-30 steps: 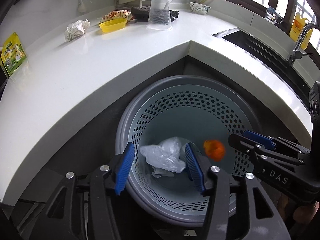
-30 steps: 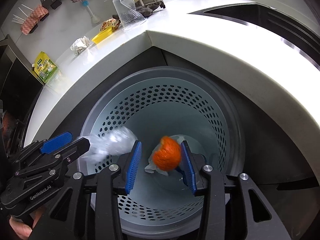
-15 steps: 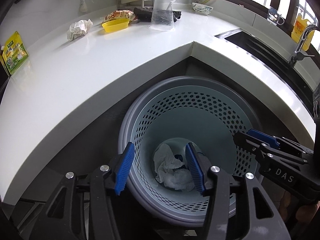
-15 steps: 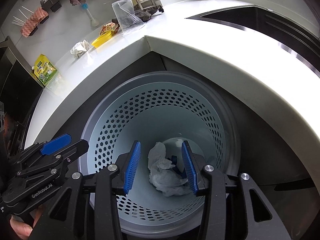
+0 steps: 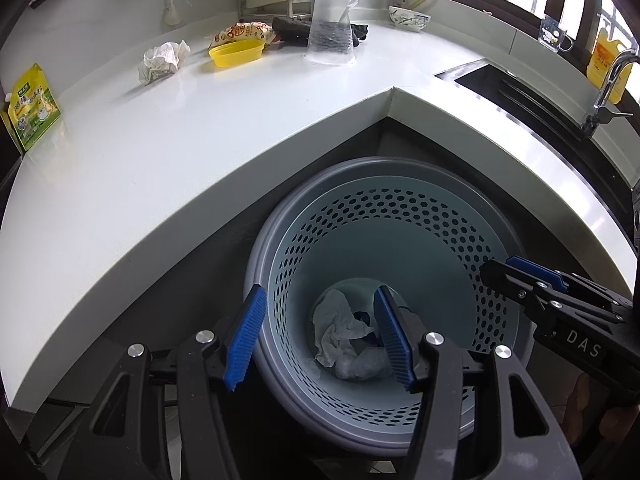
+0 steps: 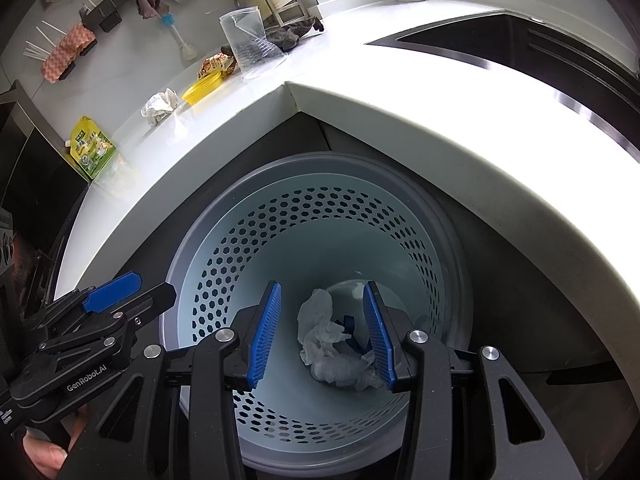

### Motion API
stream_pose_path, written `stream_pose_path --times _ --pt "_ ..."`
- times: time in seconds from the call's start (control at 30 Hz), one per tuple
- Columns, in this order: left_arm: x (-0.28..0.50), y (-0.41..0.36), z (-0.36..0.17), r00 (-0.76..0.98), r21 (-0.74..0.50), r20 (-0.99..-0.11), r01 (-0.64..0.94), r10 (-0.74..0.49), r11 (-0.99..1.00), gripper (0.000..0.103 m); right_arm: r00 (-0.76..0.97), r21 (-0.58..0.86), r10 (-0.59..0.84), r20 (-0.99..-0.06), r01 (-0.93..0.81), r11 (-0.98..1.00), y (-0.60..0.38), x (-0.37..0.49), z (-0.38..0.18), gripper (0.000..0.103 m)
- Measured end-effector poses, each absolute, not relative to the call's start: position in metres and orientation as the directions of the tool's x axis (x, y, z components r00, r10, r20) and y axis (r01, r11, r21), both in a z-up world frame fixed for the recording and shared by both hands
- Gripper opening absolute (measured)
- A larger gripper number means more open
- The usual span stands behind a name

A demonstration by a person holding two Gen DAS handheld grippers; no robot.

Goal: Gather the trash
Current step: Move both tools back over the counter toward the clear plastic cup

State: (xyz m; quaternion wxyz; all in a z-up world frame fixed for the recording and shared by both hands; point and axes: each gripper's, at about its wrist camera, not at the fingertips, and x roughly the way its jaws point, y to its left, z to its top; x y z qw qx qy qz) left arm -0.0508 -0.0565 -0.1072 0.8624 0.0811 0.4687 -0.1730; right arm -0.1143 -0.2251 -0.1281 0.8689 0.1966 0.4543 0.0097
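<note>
A pale blue perforated trash basket (image 5: 400, 216) (image 6: 280, 236) stands on the floor below the counter corner. Crumpled white tissue and clear plastic (image 5: 340, 328) (image 6: 324, 332) lie at its bottom. My left gripper (image 5: 320, 332) is open and empty above the basket's near rim. My right gripper (image 6: 324, 332) is open and empty over the basket; it shows at the right of the left wrist view (image 5: 532, 280). On the counter lie a crumpled tissue (image 5: 162, 60) (image 6: 160, 106), a yellow dish (image 5: 236, 52) (image 6: 202, 88), a snack wrapper (image 5: 244, 32) and a clear plastic cup (image 5: 330, 28) (image 6: 250, 44).
The white L-shaped counter (image 5: 200, 128) wraps around the basket. A green packet (image 5: 32, 106) (image 6: 92, 148) stands at its left end. A sink (image 5: 520, 92) with a tap lies to the right. A dark cloth (image 5: 296, 26) and a bowl (image 5: 408, 18) sit at the back.
One second ago a clear plastic piece and an orange ball were dropping from my grippers into the basket. Now both grippers are empty and the trash lies at the bottom. Both grippers have risen slightly.
</note>
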Motion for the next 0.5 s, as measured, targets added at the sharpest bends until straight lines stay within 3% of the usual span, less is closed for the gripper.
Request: stream_pose_path --times 0.5 --pt "-0.043 -0.059 -0.086 0.526 -0.019 -0.82 0.371 -0.226 0.929 0.061 0.644 0.358 0.212 -0.735 0.104 0.928 -0.225 -0.106 -0.093 0.042"
